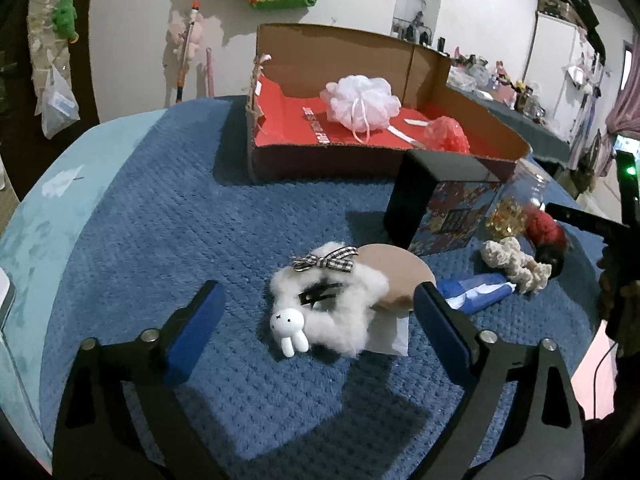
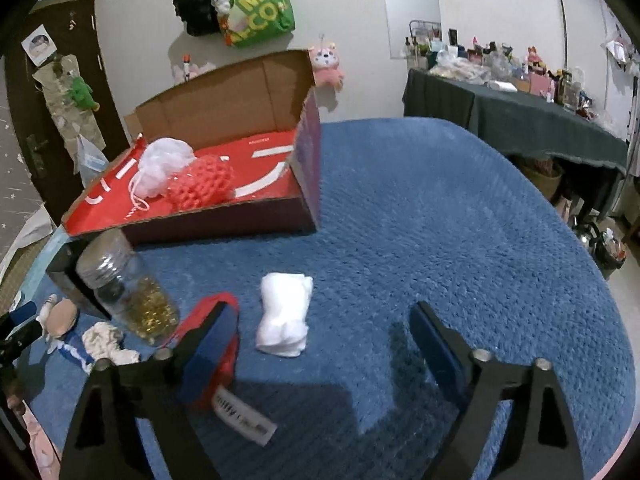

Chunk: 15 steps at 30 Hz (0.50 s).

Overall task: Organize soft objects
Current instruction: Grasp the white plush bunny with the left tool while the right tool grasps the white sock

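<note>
**Both grippers spread wide above the blue blanket, soft items half sorted**

Left gripper (image 1: 316, 312) held low over the textured blue blanket (image 1: 180, 220), jaws wide apart and gripping nothing. Lying between its blue-padded fingers (image 1: 200, 320): a fluffy white plush pouch (image 1: 340, 308) with a checked ribbon bow, a black hair clip and a small white rabbit charm (image 1: 289, 330). Tucked beneath the pouch, a round tan pad (image 1: 396, 276) and a flat white paper slip (image 1: 390, 336).

Farther back, an open brown cardboard box with a red lining (image 1: 352, 160), holding a white mesh bath puff (image 1: 362, 102) and, beside it, a red mesh bath puff (image 1: 446, 134). In front of the box, a dark patterned box (image 1: 440, 204); just right of that, a clear plastic jar of golden beads (image 1: 516, 204) lying on its side. Near the jar, a cream crocheted scrunchie (image 1: 514, 264) resting against a blue and white packet (image 1: 476, 290).

Right gripper (image 2: 324, 340) likewise spread wide and empty. Rolled white cloth bundle (image 2: 286, 320) on the blanket ahead of it, closer to the left finger. Red knitted item with a white barcode tag (image 2: 224, 368) lying under that left finger; contact cannot be told.
</note>
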{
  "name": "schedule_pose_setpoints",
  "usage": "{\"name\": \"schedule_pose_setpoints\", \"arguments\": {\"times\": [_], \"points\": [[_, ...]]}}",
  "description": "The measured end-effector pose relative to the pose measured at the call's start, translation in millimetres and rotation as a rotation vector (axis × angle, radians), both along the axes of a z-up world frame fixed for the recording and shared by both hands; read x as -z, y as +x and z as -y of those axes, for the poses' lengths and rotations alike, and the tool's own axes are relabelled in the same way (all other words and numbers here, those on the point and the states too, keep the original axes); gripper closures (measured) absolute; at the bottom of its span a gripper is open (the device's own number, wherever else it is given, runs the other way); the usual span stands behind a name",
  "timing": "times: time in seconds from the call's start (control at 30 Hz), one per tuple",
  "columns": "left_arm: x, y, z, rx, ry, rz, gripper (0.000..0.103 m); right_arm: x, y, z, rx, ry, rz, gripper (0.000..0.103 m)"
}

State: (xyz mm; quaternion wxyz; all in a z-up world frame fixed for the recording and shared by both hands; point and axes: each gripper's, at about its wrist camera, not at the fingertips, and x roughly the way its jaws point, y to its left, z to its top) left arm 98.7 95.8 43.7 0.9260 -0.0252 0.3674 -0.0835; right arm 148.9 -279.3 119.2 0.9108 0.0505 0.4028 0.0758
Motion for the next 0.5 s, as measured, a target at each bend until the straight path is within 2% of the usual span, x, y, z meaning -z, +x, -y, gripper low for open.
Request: {"name": "schedule_pose_setpoints", "arguments": {"times": [0.07, 0.17, 0.23, 0.27, 0.3, 0.5], "points": [[3.7, 3.8, 0.9, 0.017, -0.003, -0.014, 0.020, 4.6, 7.0, 0.6, -0.008, 0.012, -0.034, 0.023], [8.2, 6.9, 2.1, 0.053, -0.036, -0.032, 0.041, 8.4, 11.4, -1.7, -0.022, 0.009, -0.056, 0.032], [8.7, 6.0, 4.8, 0.073, -0.043, -0.028, 0.053, 10.4, 13.1, -5.6, -0.042, -0.002, -0.064, 0.050], [8.5, 5.4, 5.9, 0.082, -0.045, -0.025, 0.057, 10.4, 13.0, -7.2, -0.051, -0.005, -0.061, 0.072], [7.7, 4.7, 6.0, 0.096, -0.057, -0.026, 0.068, 10.4, 12.0, -9.3, -0.068, -0.003, -0.058, 0.085], [3.6, -3.4, 10.8, 0.105, -0.027, -0.010, 0.071, -2.9, -2.6, -17.1, -0.076, -0.054, 0.029, 0.086]]}}
